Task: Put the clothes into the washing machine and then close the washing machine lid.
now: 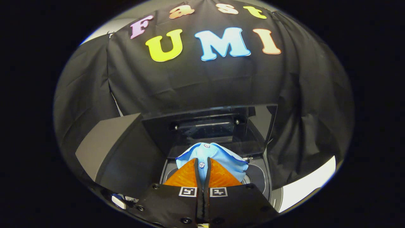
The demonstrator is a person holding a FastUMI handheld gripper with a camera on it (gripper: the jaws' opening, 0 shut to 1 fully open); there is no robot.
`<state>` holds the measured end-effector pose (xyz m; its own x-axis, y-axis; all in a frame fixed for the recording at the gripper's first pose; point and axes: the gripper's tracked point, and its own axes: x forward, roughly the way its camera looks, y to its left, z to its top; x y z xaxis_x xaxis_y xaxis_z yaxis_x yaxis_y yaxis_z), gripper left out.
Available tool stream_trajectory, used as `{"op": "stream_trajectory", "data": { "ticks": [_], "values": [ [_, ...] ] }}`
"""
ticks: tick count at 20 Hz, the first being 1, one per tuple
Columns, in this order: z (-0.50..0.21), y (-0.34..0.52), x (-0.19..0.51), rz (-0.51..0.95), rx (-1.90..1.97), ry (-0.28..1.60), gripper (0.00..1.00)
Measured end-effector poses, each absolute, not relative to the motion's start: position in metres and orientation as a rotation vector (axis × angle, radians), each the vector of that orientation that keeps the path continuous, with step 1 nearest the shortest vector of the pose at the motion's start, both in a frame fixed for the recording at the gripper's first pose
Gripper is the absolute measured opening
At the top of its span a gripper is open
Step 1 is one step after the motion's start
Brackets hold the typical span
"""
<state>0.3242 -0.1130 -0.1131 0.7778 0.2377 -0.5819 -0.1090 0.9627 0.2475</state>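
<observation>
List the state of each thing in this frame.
Gripper: shut on the shirt.
Shirt: blue, pinched between the fingers, held over the washer opening.
Lid: open, raised behind the shirt.
Washer: tub open, shirt not yet inside.

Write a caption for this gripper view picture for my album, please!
The tool shut on a blue shirt, held above the washing machine, whose lid stands open.

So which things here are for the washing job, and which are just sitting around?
For the job:
- blue shirt, pinched between the gripper fingers
- washing machine under it
- its lid, standing open

Just there:
- grey box beside the machine
- small white thing near the gripper; too blurry to tell
</observation>
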Motion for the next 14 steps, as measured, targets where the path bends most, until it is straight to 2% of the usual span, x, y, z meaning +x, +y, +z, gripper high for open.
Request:
{"op": "stream_trajectory", "data": {
  "ticks": [14],
  "values": [
    [-0.270,-0.103,0.318,0.111,0.201,0.883,0.01]
  ]
}}
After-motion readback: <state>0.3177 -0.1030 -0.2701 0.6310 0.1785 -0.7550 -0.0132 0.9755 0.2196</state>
